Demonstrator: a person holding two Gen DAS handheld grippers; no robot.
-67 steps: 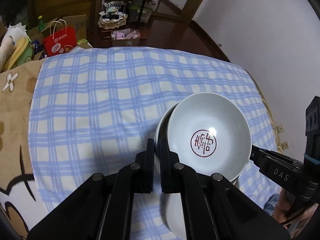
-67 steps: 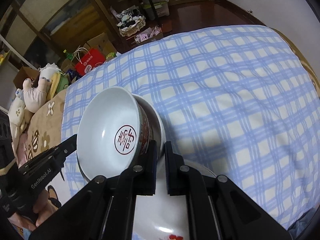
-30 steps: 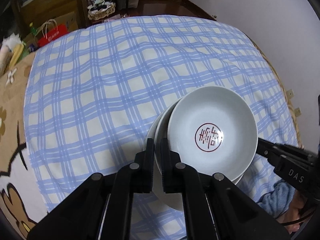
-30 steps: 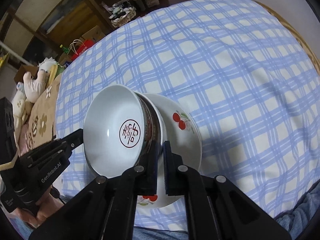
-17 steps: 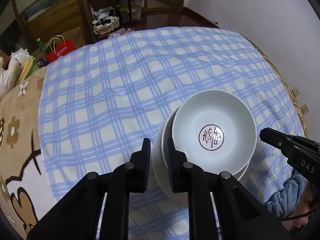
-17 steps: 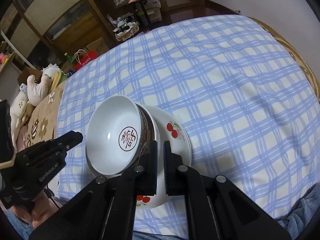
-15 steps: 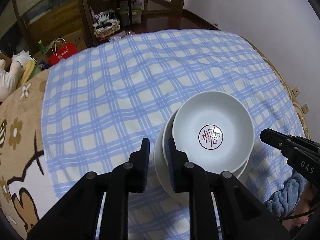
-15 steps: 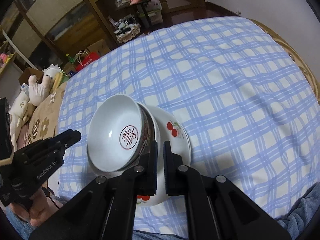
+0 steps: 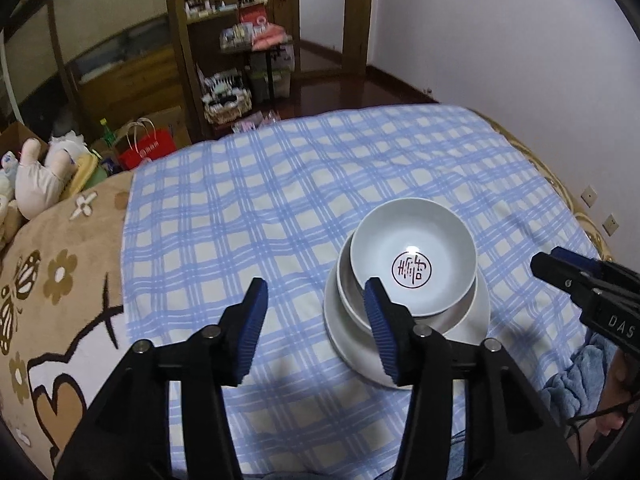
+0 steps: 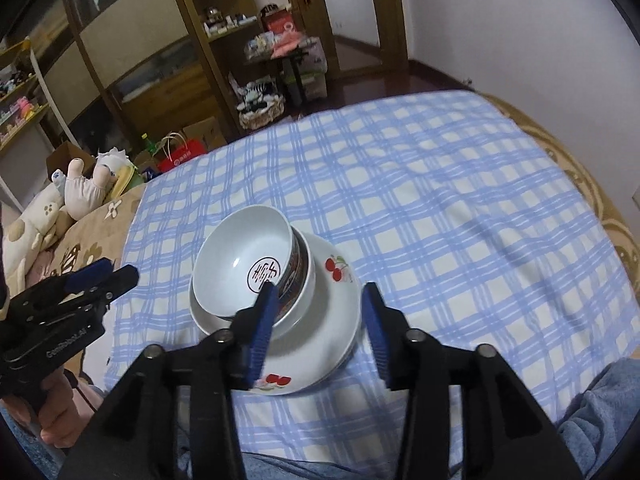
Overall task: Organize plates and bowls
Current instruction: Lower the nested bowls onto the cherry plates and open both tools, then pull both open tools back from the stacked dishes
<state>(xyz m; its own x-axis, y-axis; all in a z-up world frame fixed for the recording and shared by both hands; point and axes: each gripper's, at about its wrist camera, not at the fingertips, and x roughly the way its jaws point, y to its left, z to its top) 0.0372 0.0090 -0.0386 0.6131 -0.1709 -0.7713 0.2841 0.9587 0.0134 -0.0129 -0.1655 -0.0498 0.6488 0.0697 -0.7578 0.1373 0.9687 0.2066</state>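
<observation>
A white bowl (image 9: 414, 256) with a red emblem sits nested in a second bowl (image 9: 352, 304), and both stand on a white cherry-print plate (image 10: 332, 320) on the blue checked cloth (image 9: 260, 208). The top bowl (image 10: 244, 260) leans to the left in the right wrist view. My left gripper (image 9: 314, 312) is open and empty, raised just left of the stack. My right gripper (image 10: 318, 316) is open and empty, raised above the plate's near right side.
The cloth covers a round table with a wicker rim (image 9: 560, 184). A brown floral blanket (image 9: 48, 288) and plush toys (image 10: 80, 192) lie to the left. A red bag (image 9: 146, 148), a basket and wooden shelves (image 9: 224, 40) stand behind.
Both grippers let go of the bowls, opened and drew back and up from the stack. The bowls and plate now rest on the cloth.
</observation>
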